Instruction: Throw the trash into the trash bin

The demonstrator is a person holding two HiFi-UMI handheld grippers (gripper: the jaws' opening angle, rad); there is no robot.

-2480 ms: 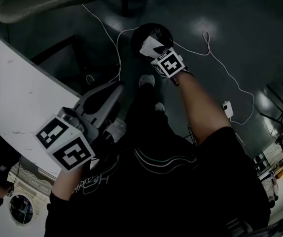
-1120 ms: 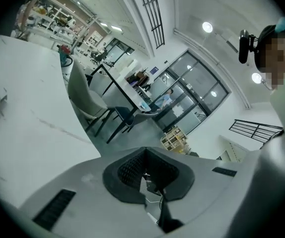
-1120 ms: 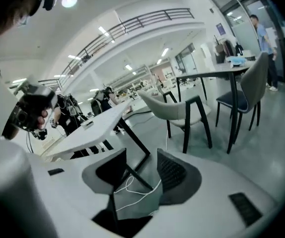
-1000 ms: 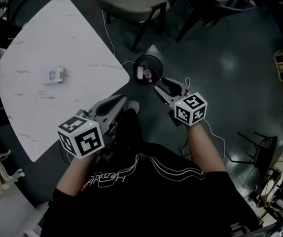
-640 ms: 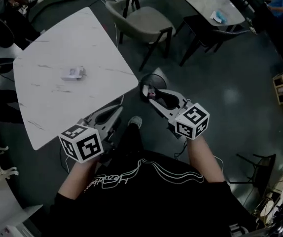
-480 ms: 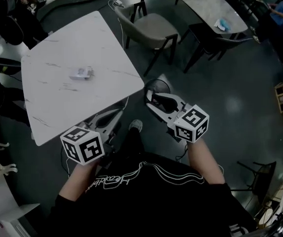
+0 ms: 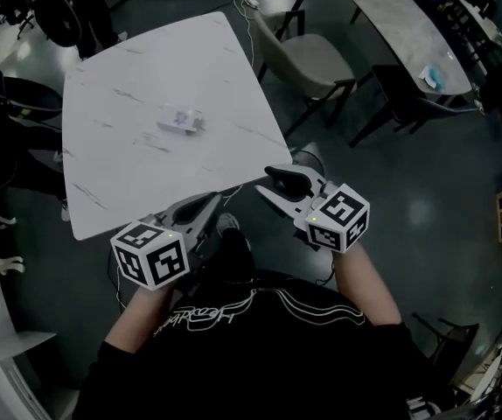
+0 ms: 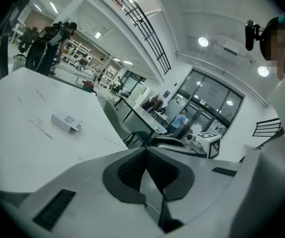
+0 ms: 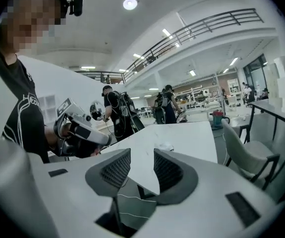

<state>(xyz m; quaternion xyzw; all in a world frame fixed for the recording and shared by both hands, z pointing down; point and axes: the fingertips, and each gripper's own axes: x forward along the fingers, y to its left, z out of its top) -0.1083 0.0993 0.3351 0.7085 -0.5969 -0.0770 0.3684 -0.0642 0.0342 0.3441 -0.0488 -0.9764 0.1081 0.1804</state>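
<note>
**One piece binned, the next waits on the table**

A couple of seconds ago your right tongs (image 7: 270,183) hung over the trash bin on the floor. Since then both tongs have come up off the floor side and swung toward the white table (image 7: 128,182), which now fills the upper left of the head view. I read that as one drop done and a new pick-up just starting.

The right tongs have just been closing partway. In the right gripper view their jaws stand apart with a clear gap and nothing between them. The left tongs (image 7: 209,205) have their jaws together, pads meeting at the tip, and they are empty too.

The trash (image 7: 181,121), a small pale crumpled packet, lies flat on the table, above and left of centre in the head view. Both tongs sit in the lower middle of that frame, at the table's near edge, so the trash is well apart from either tip, up and to the left. In the left gripper view it shows at the left, far beyond the closed jaws. In the right gripper view it lies almost straight ahead, just above the gap.

I can't pick out the trash bin with certainty now; the right tongs cover that spot by the table's corner.

You'll likely need to open wider and reach across the tabletop.
</note>
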